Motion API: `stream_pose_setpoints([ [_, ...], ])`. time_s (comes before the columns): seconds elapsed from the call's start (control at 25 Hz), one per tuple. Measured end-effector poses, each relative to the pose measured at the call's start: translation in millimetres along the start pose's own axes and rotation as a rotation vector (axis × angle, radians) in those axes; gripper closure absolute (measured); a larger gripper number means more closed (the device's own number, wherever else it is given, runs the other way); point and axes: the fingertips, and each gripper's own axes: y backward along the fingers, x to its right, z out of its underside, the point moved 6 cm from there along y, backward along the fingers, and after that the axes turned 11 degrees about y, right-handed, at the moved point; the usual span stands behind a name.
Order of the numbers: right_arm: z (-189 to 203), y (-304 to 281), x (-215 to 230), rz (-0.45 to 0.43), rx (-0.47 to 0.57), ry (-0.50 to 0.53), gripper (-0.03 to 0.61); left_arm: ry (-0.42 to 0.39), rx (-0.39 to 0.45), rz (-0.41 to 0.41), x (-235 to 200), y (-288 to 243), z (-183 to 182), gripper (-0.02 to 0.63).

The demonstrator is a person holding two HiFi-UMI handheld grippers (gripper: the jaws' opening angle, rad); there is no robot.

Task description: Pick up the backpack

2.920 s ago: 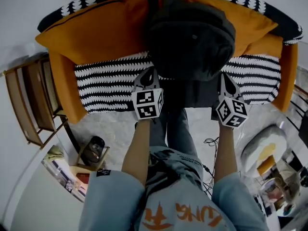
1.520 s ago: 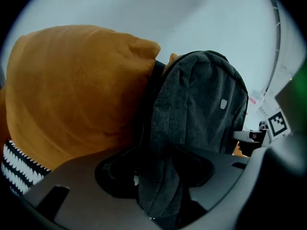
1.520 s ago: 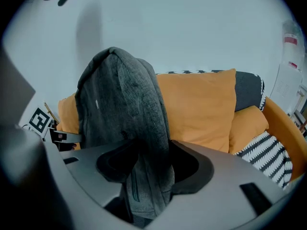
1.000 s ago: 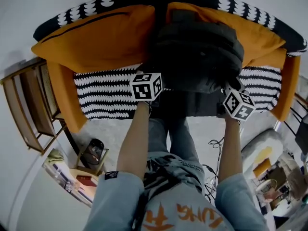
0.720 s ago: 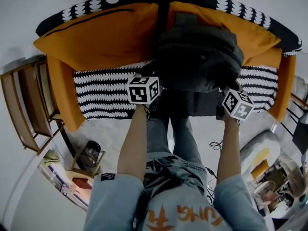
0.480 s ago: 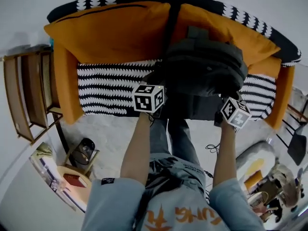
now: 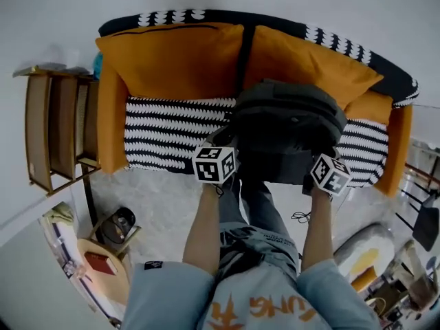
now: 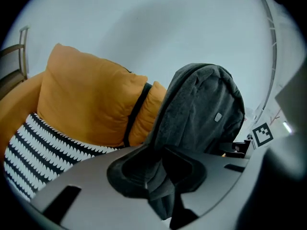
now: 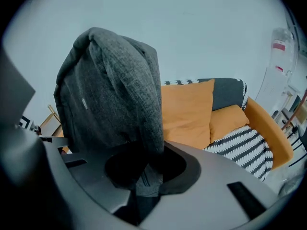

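in the head view the dark grey backpack [image 7: 289, 119] sits just toward 1 o'clock of the picture's centre, over the right half of the black-and-white striped sofa [image 7: 165, 126], in front of its orange cushions [image 7: 179, 60]. your left gripper [image 7: 224, 140] is on the bag's 7 o'clock corner and your right gripper [image 7: 322, 155] on its 5 o'clock corner. in the left gripper view the jaws have just been closing and pinch a fold of the backpack [image 8: 201, 109] fabric at 6 o'clock, with the bag rising toward 1 o'clock. in the right gripper view the jaws have likewise just been closing and clamp the backpack [image 9: 115, 90] edge at 6 o'clock, with the bag looming toward 11 o'clock and the cushions at 3 o'clock.
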Motion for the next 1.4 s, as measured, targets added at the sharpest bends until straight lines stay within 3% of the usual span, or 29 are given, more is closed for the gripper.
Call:
stream_pose_setpoints([
  [0.28, -21, 46, -5, -0.025, 0.073, -0.024, 0.518, 0.042, 0.114, -0.004, 31, 40, -9, 0.517],
  [0.6, -63, 91, 1, -0.059, 0.208, 0.024, 0.520, 0.054, 0.257, -0.004, 76, 86, -19, 0.517],
  [1.04, -127, 143, -2, -0.079, 0.383, 0.071, 0.525, -0.133, 0.389, -0.002, 129, 138, -66, 0.525],
  [1.4, -196, 186, -27, -0.024, 0.555, 0.133, 0.528, -0.257, 0.512, 0.039, 154, 177, -134, 0.529],
])
